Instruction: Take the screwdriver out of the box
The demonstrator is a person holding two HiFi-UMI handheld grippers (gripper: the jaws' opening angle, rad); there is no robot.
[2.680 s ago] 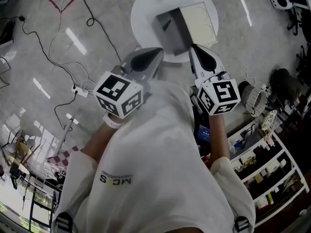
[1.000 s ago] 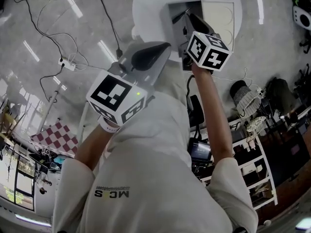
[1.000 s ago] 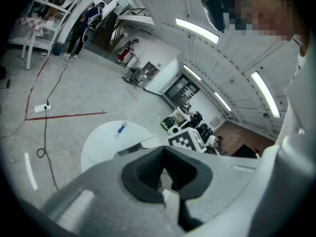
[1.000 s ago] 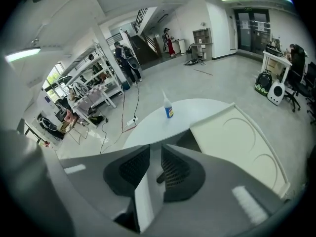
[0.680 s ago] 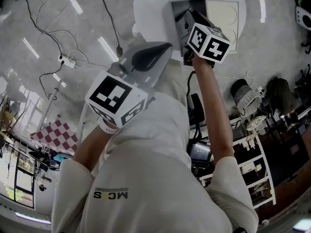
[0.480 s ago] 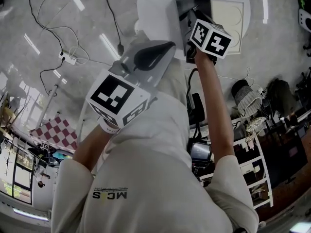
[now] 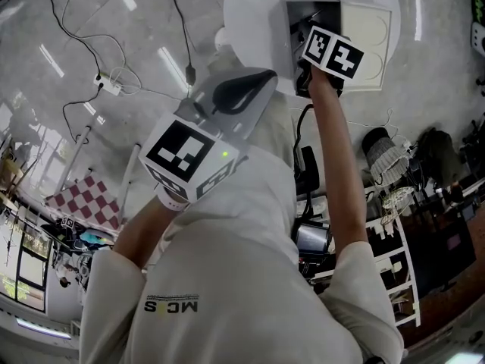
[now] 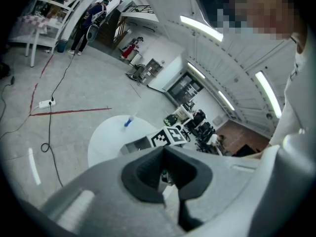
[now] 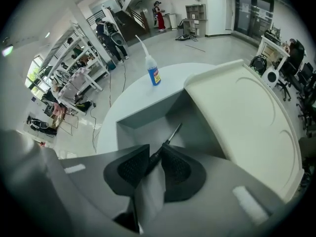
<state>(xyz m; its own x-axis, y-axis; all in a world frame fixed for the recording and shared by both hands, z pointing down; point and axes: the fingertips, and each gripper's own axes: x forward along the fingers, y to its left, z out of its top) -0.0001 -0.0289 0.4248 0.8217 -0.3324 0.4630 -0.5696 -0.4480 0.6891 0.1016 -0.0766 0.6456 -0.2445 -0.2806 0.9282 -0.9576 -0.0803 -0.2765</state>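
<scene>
An open grey box (image 9: 148, 116) stands on a round white table (image 9: 123, 107), its cream lid (image 9: 237, 112) folded back to the right. The screwdriver (image 9: 171, 134) lies inside the box, thin shaft pointing away from me. My right gripper (image 9: 154, 163) reaches into the box, and its two black pads are shut on the dark handle. In the head view the right gripper (image 7: 314, 30) sits over the box (image 7: 282, 29), its marker cube hiding the jaws. My left gripper (image 7: 261, 78) hangs short of the table, shut on nothing.
A small blue-labelled bottle (image 9: 154, 73) stands on the table behind the box. Cables (image 7: 178, 29) run over the floor at the left. Shelving (image 7: 394, 271) stands close at the right. People stand far off in the hall.
My right gripper has gone forward from beside my body into the box and now holds the screwdriver's handle. The left gripper has stayed raised in front of me.
</scene>
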